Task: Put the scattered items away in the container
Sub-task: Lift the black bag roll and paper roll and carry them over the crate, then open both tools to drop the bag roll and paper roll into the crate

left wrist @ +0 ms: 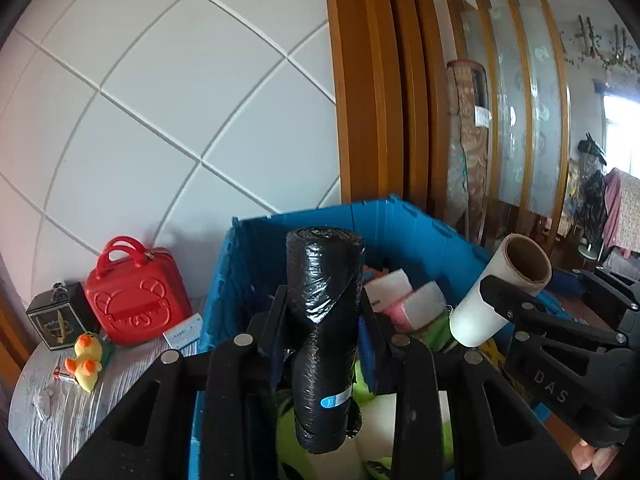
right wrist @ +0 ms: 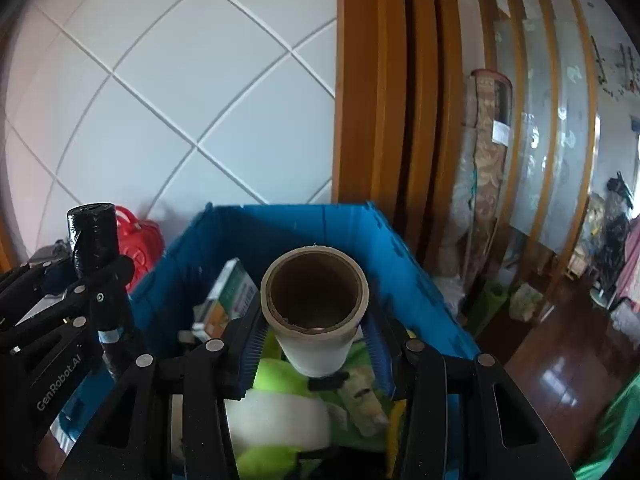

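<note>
Far left, on the grey cloth-covered surface (left wrist: 60, 412): a dark box with gold print (left wrist: 56, 320), upright near the wall; just in front of it a yellow duck toy (left wrist: 86, 360) with orange beak and feet, lying beside a small red-and-white item too small to identify. Behind the duck stood a red case (left wrist: 138, 292) with twin handles, leaning toward the white tiled wall (left wrist: 160, 100); a white-and-blue packet (left wrist: 185, 330) lay between the case and the container.

Centre: the blue container (left wrist: 400, 224) — a plastic crate with its walls up — already held a pink-and-white pack (left wrist: 408, 304), a green-and-orange carton (right wrist: 230, 296) propped against its left inner wall, and lime-green and white soft items (right wrist: 280, 408) at the bottom.

Left hand-held gripper (left wrist: 324, 320): narrowly parted jaws clamped on a black roll of bin bags (left wrist: 324, 320), held upright above the container's near left part, its blue label low on the roll.

Right hand-held gripper (right wrist: 316, 344): jaws somewhat wider, closed on a white roll with a brown cardboard core (right wrist: 316, 320), open end toward the camera, held over the container's interior. In the left wrist view this roll (left wrist: 500, 292) hung tilted above the right rim; fingertips of a hand (left wrist: 592, 456) showed under that tool.

Right: an orange-brown wooden door frame (left wrist: 372, 80), a rolled patterned rug (left wrist: 468, 140) upright against a frosted-glass partition (left wrist: 520, 120), and glossy dark wood floor (right wrist: 560, 380).
</note>
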A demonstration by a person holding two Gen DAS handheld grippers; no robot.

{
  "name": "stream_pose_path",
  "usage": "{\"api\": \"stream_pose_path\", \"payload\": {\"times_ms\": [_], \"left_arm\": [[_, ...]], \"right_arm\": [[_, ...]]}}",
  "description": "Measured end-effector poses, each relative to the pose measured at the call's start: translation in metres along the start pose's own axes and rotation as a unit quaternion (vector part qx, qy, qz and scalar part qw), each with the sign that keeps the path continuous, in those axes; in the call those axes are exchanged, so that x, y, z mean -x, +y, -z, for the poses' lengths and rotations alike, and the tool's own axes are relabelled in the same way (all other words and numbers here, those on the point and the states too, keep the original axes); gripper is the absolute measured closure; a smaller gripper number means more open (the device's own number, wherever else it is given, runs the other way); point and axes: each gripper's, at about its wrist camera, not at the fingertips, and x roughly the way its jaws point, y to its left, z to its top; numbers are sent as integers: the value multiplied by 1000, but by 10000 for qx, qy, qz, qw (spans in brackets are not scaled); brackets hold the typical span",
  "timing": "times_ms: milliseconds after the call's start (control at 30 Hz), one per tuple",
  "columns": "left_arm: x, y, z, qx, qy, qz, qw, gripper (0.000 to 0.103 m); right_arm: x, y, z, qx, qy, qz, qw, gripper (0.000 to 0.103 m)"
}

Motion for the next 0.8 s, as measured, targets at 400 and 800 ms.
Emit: {"api": "stream_pose_path", "payload": {"times_ms": [400,800], "left_arm": [[-30,-38,28,-103,649,-264,9975,73],[-13,-44,23,-107,329,-452,9984,20]], "right_arm": [[-56,-45,51,36,1066,-171,9942,58],[-46,-52,60,156,1066,-311,9937,41]]}}
